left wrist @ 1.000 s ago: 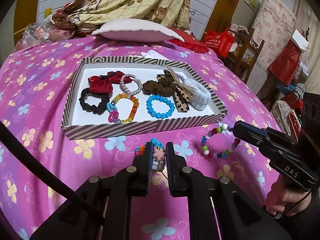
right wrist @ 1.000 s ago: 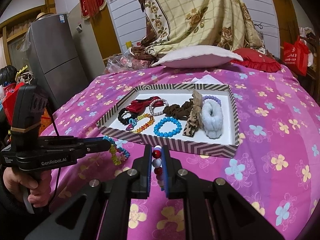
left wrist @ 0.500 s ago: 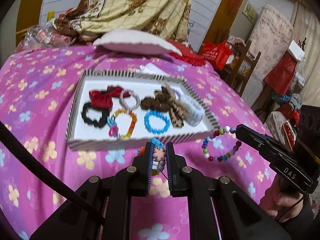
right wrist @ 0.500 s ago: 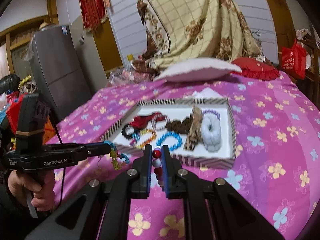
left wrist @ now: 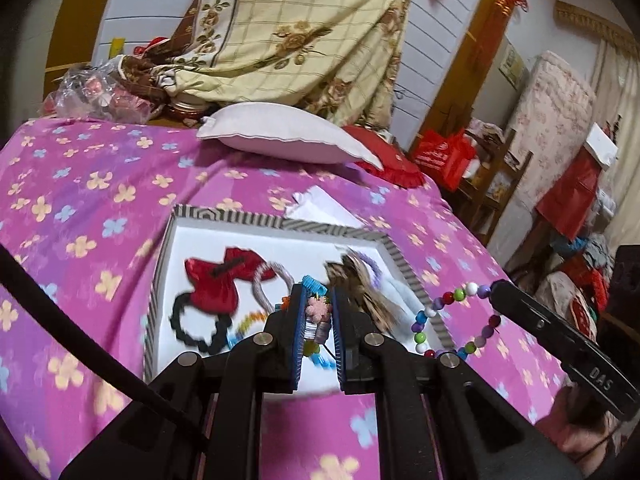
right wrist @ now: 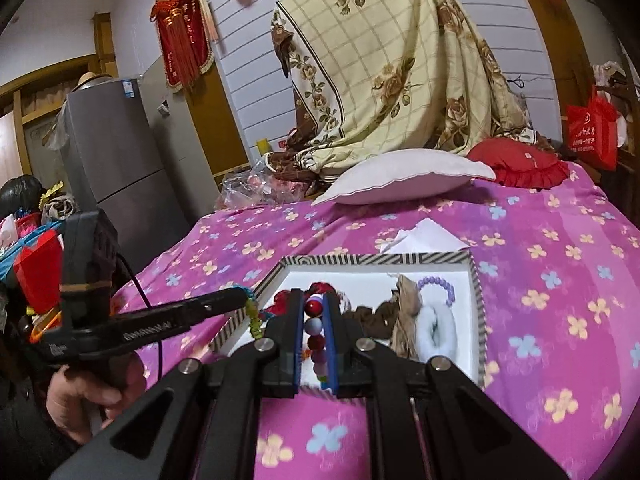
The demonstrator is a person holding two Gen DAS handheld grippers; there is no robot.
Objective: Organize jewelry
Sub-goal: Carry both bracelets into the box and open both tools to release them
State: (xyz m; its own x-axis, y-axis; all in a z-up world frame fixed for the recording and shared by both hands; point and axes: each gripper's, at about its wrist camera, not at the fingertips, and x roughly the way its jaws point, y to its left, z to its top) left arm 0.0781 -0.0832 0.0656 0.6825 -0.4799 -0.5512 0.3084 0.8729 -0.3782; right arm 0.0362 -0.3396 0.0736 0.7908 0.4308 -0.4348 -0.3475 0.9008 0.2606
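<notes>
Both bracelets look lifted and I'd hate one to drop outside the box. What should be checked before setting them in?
1. Left gripper shut on the charm bracelet: ok.
2. Right gripper shut on the beaded bracelet: ok.
3. Beaded bracelet hanging free, loop untangled: ok.
4. Bare white floor in the striped box for two more pieces: ok, near its front edge.
5. Both bracelets already over the box: cannot tell, the views are blurred.
6. Grippers apart from each other: ok.
</notes>
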